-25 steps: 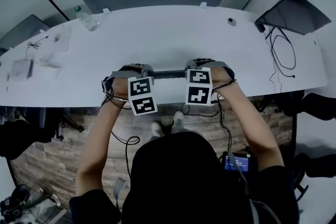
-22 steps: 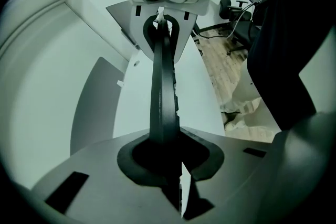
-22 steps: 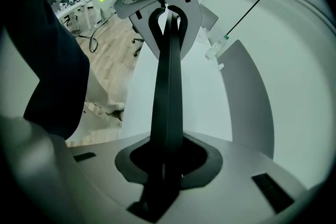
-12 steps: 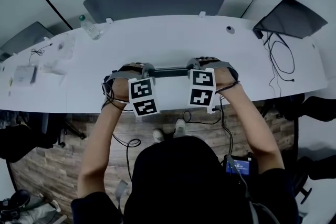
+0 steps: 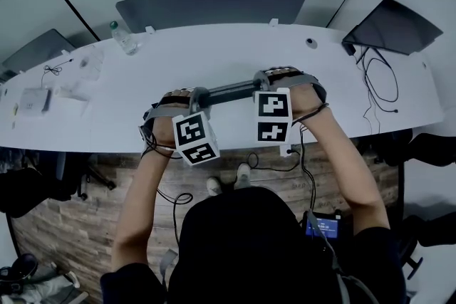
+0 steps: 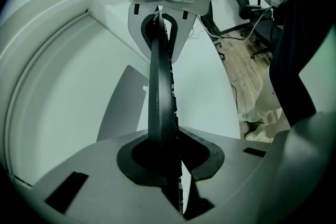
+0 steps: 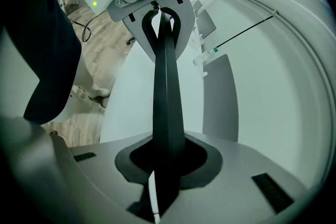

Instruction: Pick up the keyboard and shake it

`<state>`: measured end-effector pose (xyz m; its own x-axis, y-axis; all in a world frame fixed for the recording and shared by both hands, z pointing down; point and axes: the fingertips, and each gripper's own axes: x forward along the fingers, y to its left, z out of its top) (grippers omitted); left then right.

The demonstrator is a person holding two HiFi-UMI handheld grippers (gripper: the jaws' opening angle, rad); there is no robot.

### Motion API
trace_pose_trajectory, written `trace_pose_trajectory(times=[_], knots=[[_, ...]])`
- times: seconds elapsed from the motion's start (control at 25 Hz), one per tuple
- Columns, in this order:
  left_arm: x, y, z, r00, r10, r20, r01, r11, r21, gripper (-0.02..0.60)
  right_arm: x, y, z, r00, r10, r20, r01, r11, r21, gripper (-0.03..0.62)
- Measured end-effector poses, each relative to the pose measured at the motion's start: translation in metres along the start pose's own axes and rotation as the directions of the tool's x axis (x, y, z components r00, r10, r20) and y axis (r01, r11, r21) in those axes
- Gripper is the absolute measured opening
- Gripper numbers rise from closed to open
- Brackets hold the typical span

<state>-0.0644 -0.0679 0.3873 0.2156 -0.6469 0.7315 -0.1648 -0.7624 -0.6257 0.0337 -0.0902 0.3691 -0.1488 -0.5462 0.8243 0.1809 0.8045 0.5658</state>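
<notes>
over the near edge of the worktop (image 5: pixel 235 53), head view: you hold the keyboard (image 5: pixel 229 90) clear of it, between left gripper (image 5: pixel 199 95) and right gripper (image 5: pixel 262 84). left gripper view: jaws narrowly parted, clamped on one end. right gripper view: likewise, other end. lift apparently made; next, shake with both grips firm.

- A long, curved white surface (image 5: pixel 235 53) over a wood-plank floor (image 5: pixel 64 224).
- A clear bottle (image 5: pixel 123 38) stands near its far left edge.
- Black cables (image 5: pixel 373 69) loop at its right end.
</notes>
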Motion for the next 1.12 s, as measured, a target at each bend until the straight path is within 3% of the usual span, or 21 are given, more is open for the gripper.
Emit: trace_pose_trajectory(times=[0.48,0.76,1.12], knots=[[0.0,0.004,0.006,0.992,0.122,-0.008,-0.122,0.977,-0.176,0.084,-0.008,-0.021,-0.002,0.997,-0.068,-0.047,0.06,0.987,-0.148,0.086],[-0.001,0.012,0.005,0.992,0.125,-0.02,-0.127,0.981,-0.146,0.084,-0.007,-0.022,-0.002,0.997,-0.074,-0.025,0.071,0.993,-0.098,0.086],[-0.002,0.017,0.0,0.994,0.101,-0.037,-0.102,0.994,-0.04,0.084,-0.004,-0.015,0.001,0.995,-0.102,0.005,0.102,0.995,0.005,0.086]])
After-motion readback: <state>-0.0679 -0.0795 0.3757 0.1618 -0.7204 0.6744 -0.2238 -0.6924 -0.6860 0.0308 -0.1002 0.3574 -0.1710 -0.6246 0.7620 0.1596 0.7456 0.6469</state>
